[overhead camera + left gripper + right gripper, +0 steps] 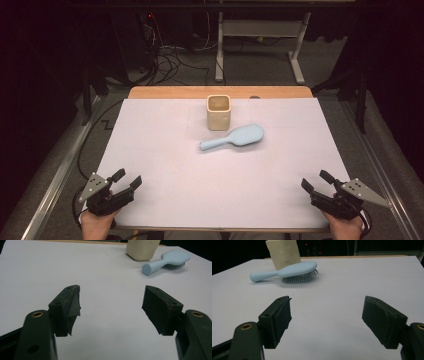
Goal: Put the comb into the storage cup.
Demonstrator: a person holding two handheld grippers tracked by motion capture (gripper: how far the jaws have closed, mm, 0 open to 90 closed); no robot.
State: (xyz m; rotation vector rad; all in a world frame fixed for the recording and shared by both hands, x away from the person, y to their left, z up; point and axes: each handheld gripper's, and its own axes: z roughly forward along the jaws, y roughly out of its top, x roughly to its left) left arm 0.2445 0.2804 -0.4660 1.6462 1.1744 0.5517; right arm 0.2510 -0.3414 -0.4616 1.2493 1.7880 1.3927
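Note:
A light blue hairbrush [235, 137] lies bristles down near the middle of the white table [165, 165], its handle pointing left. Just behind it stands a cream square cup [218, 112], upright and open at the top. My left gripper [126, 179] rests open at the front left corner, far from both. My right gripper [315, 181] is open at the front right corner. The left gripper view shows the hairbrush [167, 262] and cup [142, 249] far ahead to the right. In the right gripper view the hairbrush [287, 272] and cup [283, 253] lie ahead to the left.
The table's wooden back edge [220, 92] runs behind the cup. Metal rails [55, 175] flank both sides of the table. Cables and a desk frame [260, 35] sit on the floor beyond.

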